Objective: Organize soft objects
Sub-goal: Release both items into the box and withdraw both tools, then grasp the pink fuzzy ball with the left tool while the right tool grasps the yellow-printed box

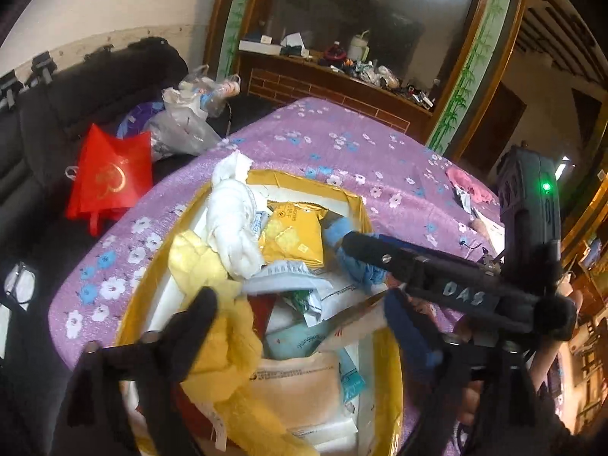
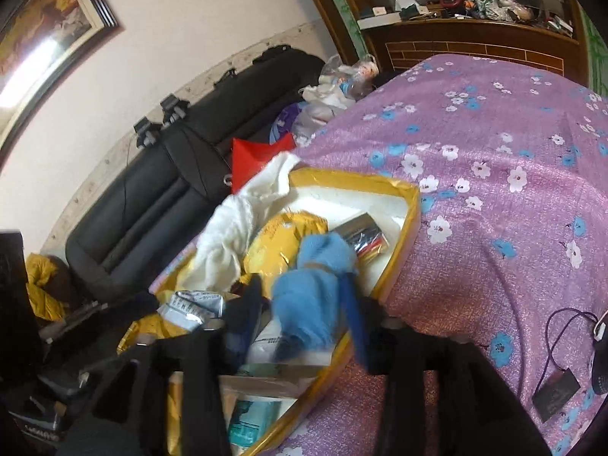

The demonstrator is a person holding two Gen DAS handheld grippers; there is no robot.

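Note:
A gold-rimmed box (image 1: 353, 201) (image 2: 414, 205) lies on the purple flowered bedspread, full of packets and cloths. In the left wrist view a yellow cloth (image 1: 224, 326) lies between the fingers of my left gripper (image 1: 304, 304), whose jaws stand wide apart over the box. A white cloth (image 1: 235, 224) (image 2: 228, 235) hangs over the box's far left rim. In the right wrist view my right gripper (image 2: 304, 304) holds a light blue cloth (image 2: 315, 285) between its fingers over the box; the right gripper also shows in the left wrist view (image 1: 353, 243).
A yellow snack packet (image 1: 292, 235) (image 2: 273, 243) and several white and teal packets fill the box. A red bag (image 1: 110, 174) and plastic bags lie on the dark sofa at left. A pink cloth (image 1: 467, 182) lies on the bed. A black cord and tag (image 2: 554, 376) lie at right.

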